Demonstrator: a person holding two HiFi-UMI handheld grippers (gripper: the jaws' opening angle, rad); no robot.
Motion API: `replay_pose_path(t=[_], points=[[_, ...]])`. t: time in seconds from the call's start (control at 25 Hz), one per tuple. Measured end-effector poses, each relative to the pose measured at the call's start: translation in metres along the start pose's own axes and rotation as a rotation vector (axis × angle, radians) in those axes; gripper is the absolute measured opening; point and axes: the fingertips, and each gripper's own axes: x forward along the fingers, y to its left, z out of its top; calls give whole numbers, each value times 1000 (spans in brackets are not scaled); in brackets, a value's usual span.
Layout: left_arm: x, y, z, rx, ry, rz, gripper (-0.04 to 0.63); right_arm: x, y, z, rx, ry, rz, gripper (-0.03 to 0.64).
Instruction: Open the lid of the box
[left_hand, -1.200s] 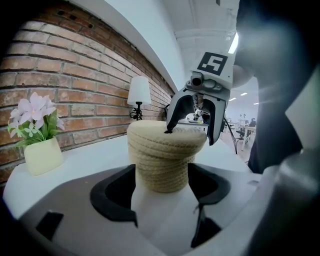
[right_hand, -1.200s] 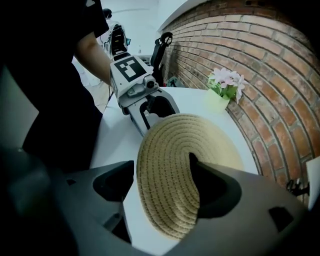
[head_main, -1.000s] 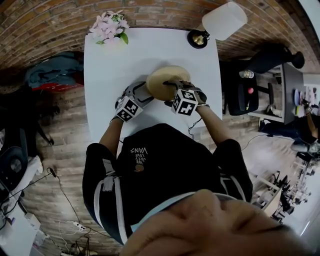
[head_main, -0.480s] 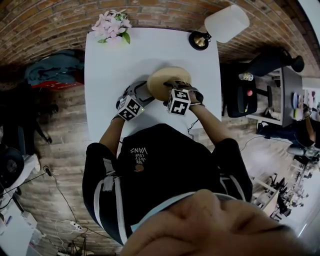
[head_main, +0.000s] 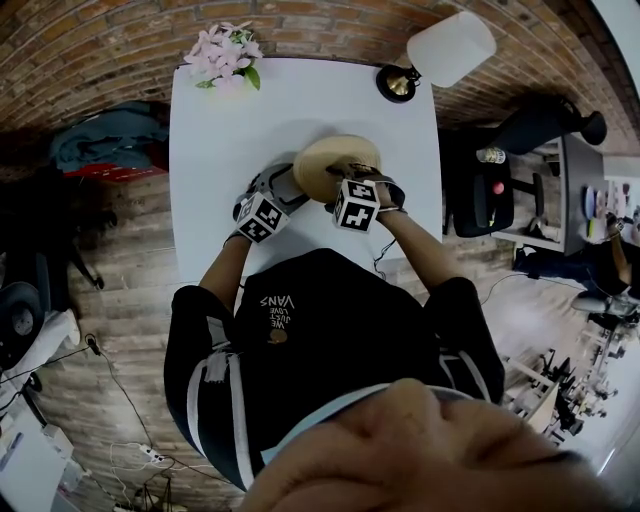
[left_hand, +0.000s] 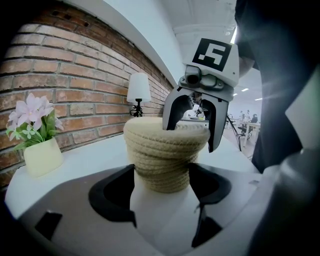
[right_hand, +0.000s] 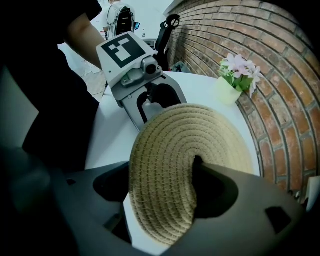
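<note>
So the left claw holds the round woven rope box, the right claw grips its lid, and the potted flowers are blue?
Not blue: the potted flowers are pink, as the left gripper view shows. The left claw does hold the round woven rope box and the right claw its lid.

White table (head_main: 210, 150) against a red brick wall (head_main: 100, 40); potted pink flowers (head_main: 222, 55) at the far left corner, lamp with a white shade (head_main: 450, 45) at the far right; wood plank floor (head_main: 130, 290); black chair (head_main: 480, 190) right of the table; bags (head_main: 105, 145) heaped at left; cables (head_main: 150, 455) on floor; bright ceiling lights in the open office beyond
</note>
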Motion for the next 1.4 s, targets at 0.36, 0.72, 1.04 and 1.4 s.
replay_pose_path(t=[0.36,0.72,1.04,1.4], points=[[0,0,-1,-1,18,4,333,-12,-3,5,17,-52,-39,345],[1,0,-1,-5,20,8,333,-22,-4,7,66,-105,-68,342],[2,-1,-2,-17,25,14,333,-37,-10,11,138,-188,-88,341],[3,-3,-4,-28,49,20,333,-52,-17,12,258,-323,-127,341]])
